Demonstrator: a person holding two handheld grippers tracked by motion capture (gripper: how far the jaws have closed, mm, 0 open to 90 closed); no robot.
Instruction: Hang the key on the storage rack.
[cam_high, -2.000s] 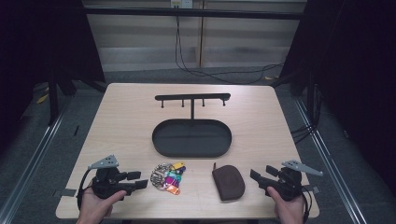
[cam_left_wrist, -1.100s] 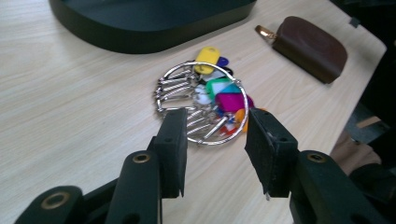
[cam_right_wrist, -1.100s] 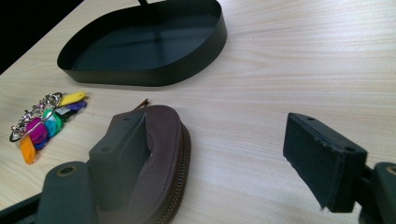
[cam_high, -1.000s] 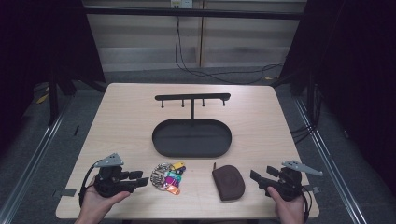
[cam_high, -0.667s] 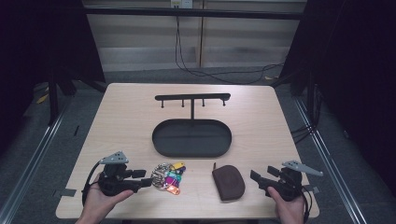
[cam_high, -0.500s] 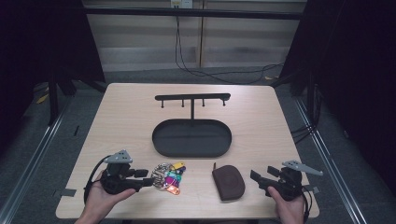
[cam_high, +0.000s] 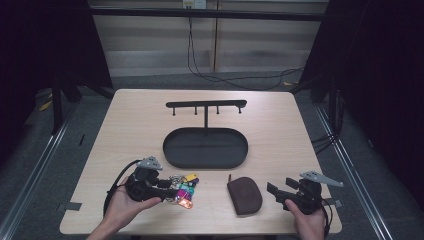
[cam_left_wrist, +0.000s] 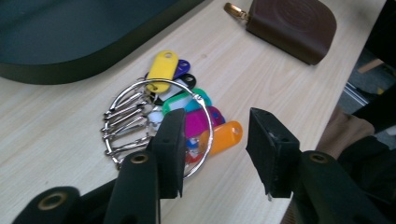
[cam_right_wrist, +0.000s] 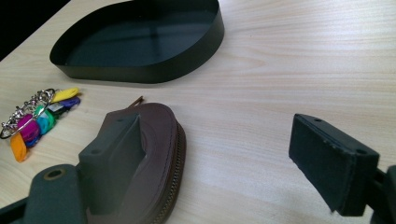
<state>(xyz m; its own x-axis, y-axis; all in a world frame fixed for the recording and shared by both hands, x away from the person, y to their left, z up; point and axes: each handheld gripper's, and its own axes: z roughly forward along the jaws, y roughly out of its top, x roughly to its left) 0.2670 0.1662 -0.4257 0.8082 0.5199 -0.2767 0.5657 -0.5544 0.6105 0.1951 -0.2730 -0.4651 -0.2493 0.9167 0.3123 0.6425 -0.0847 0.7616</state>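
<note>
High view shows a pale wooden table (cam_high: 125, 130) with the person's two hands coming in from the near edge, each holding a black two-jaw gripper. Toward the left, the left gripper (cam_high: 167, 190) lies low over the tabletop with its jaws pointing right, at a bunch of keys on a metal ring (cam_high: 183, 189) with coloured plastic tags, which lies flat on the wood just in front of the near rim of a black oval tray (cam_high: 172, 150). In the left gripper view the jaws stand partly apart and pinch nothing: one jaw hangs over the near arc of the ring, the other over bare wood beside the orange tag (cam_left_wrist: 228, 134), and whether either touches the ring cannot be told. Yellow, purple, teal and magenta tags fan out inside the ring, with the small silver keys at its other side.

A brown zipped leather pouch (cam_high: 244, 194) lies to the right of the keys, well apart from them. The right gripper (cam_high: 277, 194) sits near the table's right front corner, pointing left at the pouch; its jaws have just been opening and stand wide, with only wood between them, one jaw just in front of the pouch's edge. Behind the tray rises a black hook rack (cam_high: 206, 104) on a single post
</note>
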